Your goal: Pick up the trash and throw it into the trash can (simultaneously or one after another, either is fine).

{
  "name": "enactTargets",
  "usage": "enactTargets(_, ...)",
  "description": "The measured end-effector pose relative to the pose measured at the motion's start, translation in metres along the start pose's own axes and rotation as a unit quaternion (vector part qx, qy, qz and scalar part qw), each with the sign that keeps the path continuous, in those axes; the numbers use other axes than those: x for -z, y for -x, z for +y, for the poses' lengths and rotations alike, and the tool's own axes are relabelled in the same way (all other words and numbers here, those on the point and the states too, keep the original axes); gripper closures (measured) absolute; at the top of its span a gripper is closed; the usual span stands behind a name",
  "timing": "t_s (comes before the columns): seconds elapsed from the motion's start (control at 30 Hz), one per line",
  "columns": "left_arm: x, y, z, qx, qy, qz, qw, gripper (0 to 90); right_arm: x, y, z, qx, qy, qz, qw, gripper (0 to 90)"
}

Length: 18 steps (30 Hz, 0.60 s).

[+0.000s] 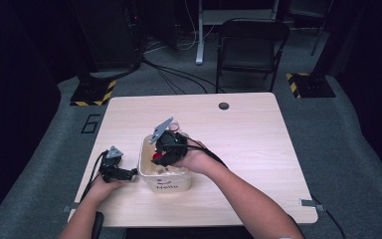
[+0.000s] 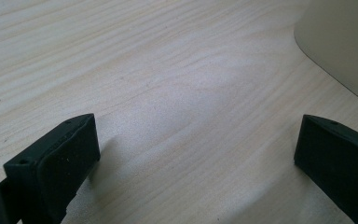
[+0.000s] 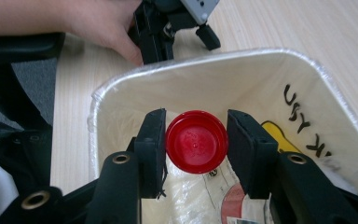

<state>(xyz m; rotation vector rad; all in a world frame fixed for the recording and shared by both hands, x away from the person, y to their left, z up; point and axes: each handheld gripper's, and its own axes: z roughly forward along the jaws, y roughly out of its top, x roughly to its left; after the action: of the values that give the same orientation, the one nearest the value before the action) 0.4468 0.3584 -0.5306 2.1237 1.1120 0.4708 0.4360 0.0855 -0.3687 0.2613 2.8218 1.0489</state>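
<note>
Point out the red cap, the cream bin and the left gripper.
red cap (image 3: 196,141): right gripper view, centre of its round top, between the right gripper's fingers.
cream bin (image 3: 223,79): right gripper view, its inner far wall.
left gripper (image 1: 135,172): high view, midway between its fingertips, beside the bin.

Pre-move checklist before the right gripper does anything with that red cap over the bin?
1. Right gripper shut on red cap: ok, both pads touch it.
2. Cap above the white bin opening: ok, inside the rim in the right gripper view.
3. Bin has room: ok, with wrappers at the bottom.
4. Left gripper away from the drop path: ok, open on the table beside the bin.
5. Left gripper steadying the bin: not ok, nothing between its jaws.
6. Cap's height above the contents: cannot tell.
</note>
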Motion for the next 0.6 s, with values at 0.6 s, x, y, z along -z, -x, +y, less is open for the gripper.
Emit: enactTargets(0.6,0.0000,0.0004,-0.0005,0.002,0.002,0.000,1.0000,0.0,-0.0072,-0.0019,-0.0030,0.000,-0.010,-0.005,0.9999,49.5)
